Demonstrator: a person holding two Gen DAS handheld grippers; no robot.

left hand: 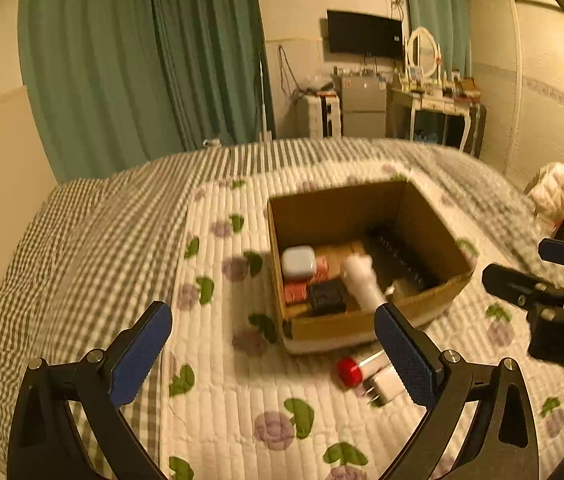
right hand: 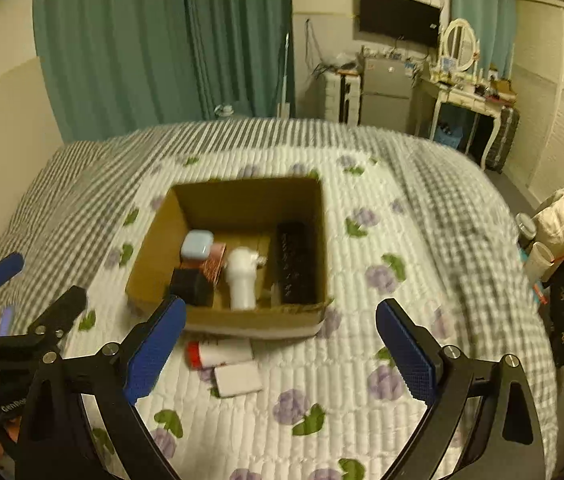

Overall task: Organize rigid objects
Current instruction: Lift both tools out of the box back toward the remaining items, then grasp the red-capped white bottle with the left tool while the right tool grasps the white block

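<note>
Left wrist view: left gripper (left hand: 272, 354) hovers over the bed (left hand: 82, 248), fingers (left hand: 142, 356) wide apart, nothing between them. Cardboard box (left hand: 434, 216) sits on the floral quilt (left hand: 234, 420) about mid-bed, open top. Inside, along its left wall: pale blue case (left hand: 299, 263) on top of red-patterned packs (left hand: 296, 292), black cube (left hand: 327, 298) just beside them toward the near wall. White bottle (left hand: 362, 280) lies tilted near the middle, and a long black item (left hand: 398, 258) runs along the right side. Outside, just in front of the box's near wall: red-capped white tube (left hand: 356, 370) and a white charger plug (left hand: 384, 386), touching or nearly so, partly hidden by the right finger. Right gripper (left hand: 538, 280) shows at the right edge, off the quilt, its fingers spread. Right wrist view: right gripper (right hand: 280, 344) fingers (right hand: 406, 352) also wide apart and empty, above the near part of the quilt (right hand: 362, 360). Box (right hand: 162, 236) ahead, same contents: blue case (right hand: 197, 245), black cube (right hand: 191, 288), white bottle (right hand: 241, 280) roughly upright in this view, black item (right hand: 295, 264) against the right wall. Red-capped tube (right hand: 218, 353) lies just outside the near wall, with a flat white block (right hand: 239, 378) right behind it toward the camera. Left gripper (right hand: 10, 292) at the left edge, spread open.
</note>
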